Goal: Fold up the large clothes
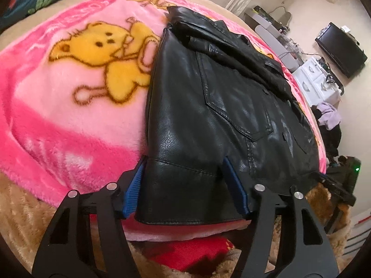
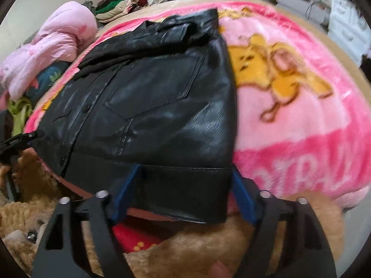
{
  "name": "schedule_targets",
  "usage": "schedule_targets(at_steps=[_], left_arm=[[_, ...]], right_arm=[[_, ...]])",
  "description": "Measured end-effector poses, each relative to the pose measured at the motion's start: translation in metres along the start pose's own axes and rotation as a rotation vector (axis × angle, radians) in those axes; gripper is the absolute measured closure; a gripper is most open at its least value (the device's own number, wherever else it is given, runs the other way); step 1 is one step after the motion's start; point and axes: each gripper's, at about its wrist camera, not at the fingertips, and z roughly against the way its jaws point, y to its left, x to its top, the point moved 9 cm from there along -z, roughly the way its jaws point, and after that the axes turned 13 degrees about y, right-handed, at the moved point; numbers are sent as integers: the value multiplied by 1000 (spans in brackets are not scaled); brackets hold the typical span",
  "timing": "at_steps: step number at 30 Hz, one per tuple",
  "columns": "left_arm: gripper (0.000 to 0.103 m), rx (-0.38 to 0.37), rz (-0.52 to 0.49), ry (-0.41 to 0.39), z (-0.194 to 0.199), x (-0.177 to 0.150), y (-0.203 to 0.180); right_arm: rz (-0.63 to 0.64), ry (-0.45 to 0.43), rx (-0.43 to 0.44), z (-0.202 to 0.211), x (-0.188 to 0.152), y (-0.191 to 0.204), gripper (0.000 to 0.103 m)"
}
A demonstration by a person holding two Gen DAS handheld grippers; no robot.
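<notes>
Two claws sit at the hem of a black leather jacket (image 1: 208,106) spread on a pink teddy-bear blanket (image 1: 69,106) near the bed's front edge. The left claw (image 1: 185,185) is spread, its blue pads either side of the jacket's left hem corner. The right claw (image 2: 185,192) is likewise spread around the right hem corner (image 2: 197,197), not pinching

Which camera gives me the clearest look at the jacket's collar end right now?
The left wrist view: the black leather jacket is sharp there, with the folded collar and its seams distinct. The right wrist view shows the collar too, but motion blur smears it.
</notes>
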Motion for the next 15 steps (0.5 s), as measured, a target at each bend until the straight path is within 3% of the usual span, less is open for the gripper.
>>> schedule_targets(at_steps=[3, 5, 7, 11, 15], left_arm=[[43, 9, -2, 5, -5, 0, 0], [59, 41, -5, 0, -4, 0, 0], [74, 24, -4, -9, 0, -1, -2], [91, -17, 0, -19, 9, -2, -3], [96, -89, -2, -49, 31, -3, -9]], right_arm=[[-22, -13, 43, -4, 0, 0, 41], [3, -43, 57, 1, -1, 7, 62], [21, -80, 87, 10, -1, 13, 75], [91, -160, 70, 31, -1, 28, 87], [92, -210, 107, 53, -3, 35, 90]])
